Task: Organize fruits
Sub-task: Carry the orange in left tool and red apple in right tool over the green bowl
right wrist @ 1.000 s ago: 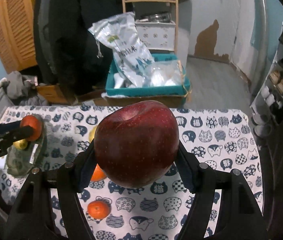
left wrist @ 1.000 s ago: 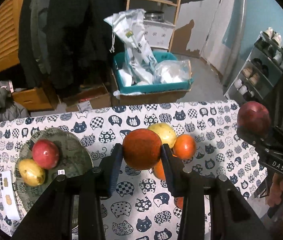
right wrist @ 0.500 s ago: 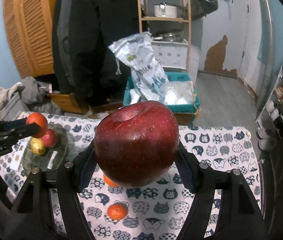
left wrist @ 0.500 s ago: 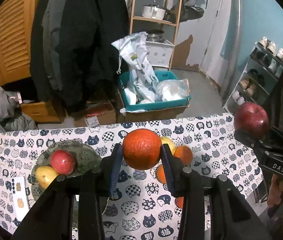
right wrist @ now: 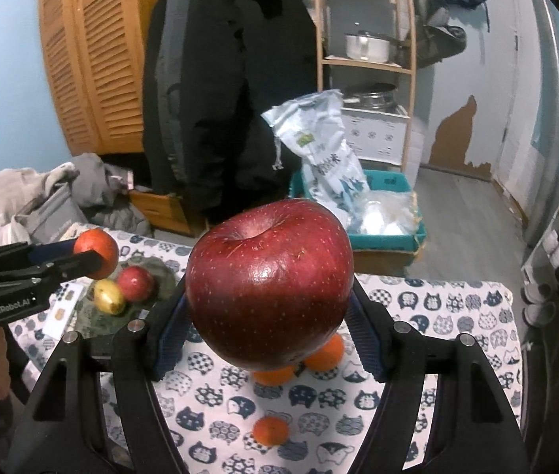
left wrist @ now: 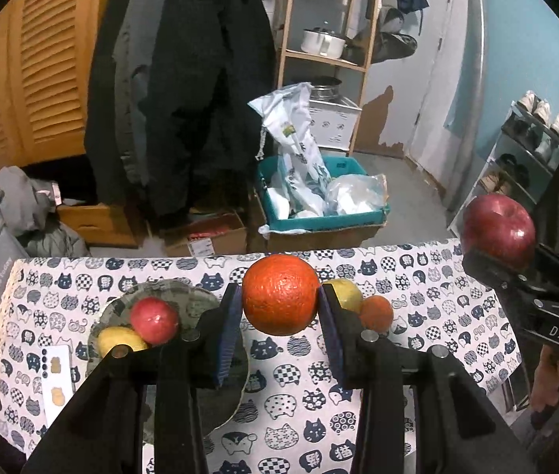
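My left gripper (left wrist: 279,312) is shut on an orange (left wrist: 280,294) and holds it well above the table, right of the green plate (left wrist: 196,296). The plate holds a red apple (left wrist: 154,320) and a yellow fruit (left wrist: 119,341). My right gripper (right wrist: 269,316) is shut on a big dark red apple (right wrist: 269,288), high over the table's right part; it also shows in the left wrist view (left wrist: 497,237). A yellow fruit (left wrist: 344,295) and a small orange (left wrist: 376,313) lie on the cloth. Three small oranges show under the apple, one near me (right wrist: 271,430).
The table has a cat-print cloth (left wrist: 418,296). A white card (left wrist: 56,379) lies left of the plate. Beyond the far edge are a teal crate with bags (left wrist: 319,205), cardboard boxes (left wrist: 204,237), hanging coats (left wrist: 200,79) and a shoe rack (left wrist: 516,166) at right.
Both grippers have risen and drawn back from the table with their fruit still held; the table and plate look smaller and lower in both views.
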